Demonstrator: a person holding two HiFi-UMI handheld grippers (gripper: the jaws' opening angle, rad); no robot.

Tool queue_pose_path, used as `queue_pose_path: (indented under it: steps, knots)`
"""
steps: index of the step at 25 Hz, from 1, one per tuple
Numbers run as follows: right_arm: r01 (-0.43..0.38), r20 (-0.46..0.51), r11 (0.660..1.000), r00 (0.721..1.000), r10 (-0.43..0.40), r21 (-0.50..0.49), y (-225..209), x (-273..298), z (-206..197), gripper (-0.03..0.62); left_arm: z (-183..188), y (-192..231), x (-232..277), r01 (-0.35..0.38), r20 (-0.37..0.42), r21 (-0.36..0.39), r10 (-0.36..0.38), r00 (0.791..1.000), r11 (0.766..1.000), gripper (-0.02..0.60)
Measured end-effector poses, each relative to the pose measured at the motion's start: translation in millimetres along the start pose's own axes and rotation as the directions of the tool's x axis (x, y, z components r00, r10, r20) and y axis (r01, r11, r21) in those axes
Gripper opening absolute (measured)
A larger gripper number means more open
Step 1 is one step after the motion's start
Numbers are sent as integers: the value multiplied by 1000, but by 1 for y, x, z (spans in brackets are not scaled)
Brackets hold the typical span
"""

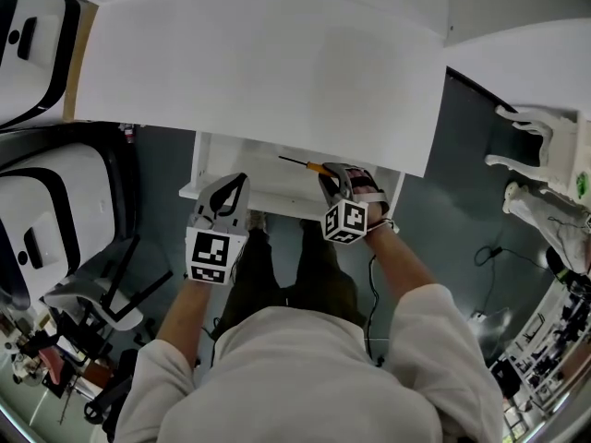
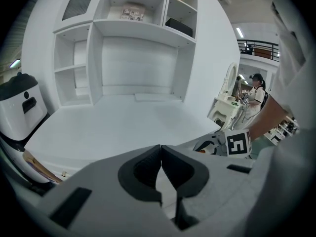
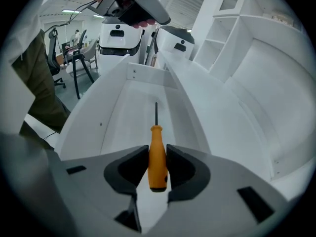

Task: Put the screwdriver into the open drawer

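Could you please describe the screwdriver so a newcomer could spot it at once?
Under the white desk, an open white drawer juts out. Above it, the right tongs clamp the screwdriver: the only orange thing, its thin dark shaft lying along the drawer.

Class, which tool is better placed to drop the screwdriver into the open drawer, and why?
Right: the right tool grips the screwdriver above the drawer; the left tool is shut and empty.
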State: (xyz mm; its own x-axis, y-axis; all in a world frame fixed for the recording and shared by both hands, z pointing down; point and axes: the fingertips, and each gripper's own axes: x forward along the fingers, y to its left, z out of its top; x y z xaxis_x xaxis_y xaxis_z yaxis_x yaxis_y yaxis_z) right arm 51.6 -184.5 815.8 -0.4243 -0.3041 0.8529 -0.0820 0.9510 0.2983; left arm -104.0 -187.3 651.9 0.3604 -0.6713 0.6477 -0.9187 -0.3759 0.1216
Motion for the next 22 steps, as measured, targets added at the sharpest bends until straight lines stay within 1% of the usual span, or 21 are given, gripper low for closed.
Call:
queue_pose_path:
  steps: [9,22]
  knots:
    - [-66,-25,998,998,66,-12,7,30,-11,118,-14,4,13,-4,-34,-32,3,999,999,6]
    - [-127,-89,992,988,125,-9,15,52,-25,118,-19,8,17,-11,-56,-48,8,998,999,6]
